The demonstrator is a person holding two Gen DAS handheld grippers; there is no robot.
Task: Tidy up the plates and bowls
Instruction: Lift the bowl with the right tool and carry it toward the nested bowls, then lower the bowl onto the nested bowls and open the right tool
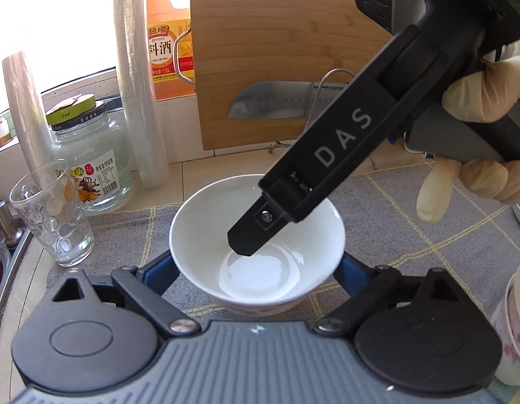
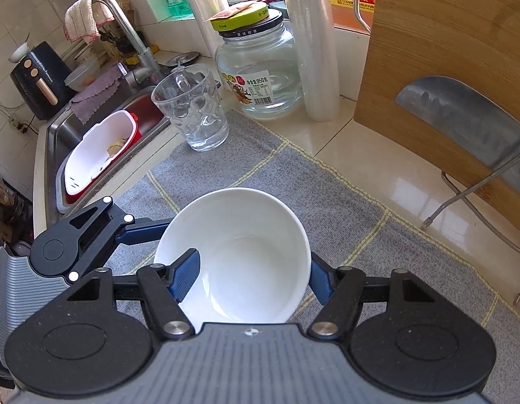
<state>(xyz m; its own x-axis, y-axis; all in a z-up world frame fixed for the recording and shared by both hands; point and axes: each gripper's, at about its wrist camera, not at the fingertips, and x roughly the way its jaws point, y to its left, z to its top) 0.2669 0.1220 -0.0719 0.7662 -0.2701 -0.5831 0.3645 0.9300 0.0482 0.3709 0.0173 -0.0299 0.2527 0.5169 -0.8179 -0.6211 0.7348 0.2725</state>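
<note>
A white bowl (image 1: 260,252) (image 2: 239,252) sits upright on a grey checked mat (image 1: 411,222) (image 2: 293,181). My left gripper (image 1: 256,269) stands wide around it, its blue fingers (image 1: 159,269) outside the bowl on both sides; I cannot tell if they touch. My right gripper (image 2: 253,276) has one blue finger (image 2: 186,276) inside the bowl and the other outside the right wall, with the bowl filling the wide gap between them. In the left wrist view the right gripper's black finger (image 1: 250,235) dips into the bowl from the upper right.
A drinking glass (image 1: 51,215) (image 2: 192,107), a glass jar (image 1: 88,155) (image 2: 260,67), plastic wrap rolls (image 1: 138,80) and a cutting board (image 1: 280,60) with a cleaver (image 2: 462,118) stand behind the mat. A sink (image 2: 91,148) with a white tub lies left. A floral bowl (image 1: 516,320) is at right.
</note>
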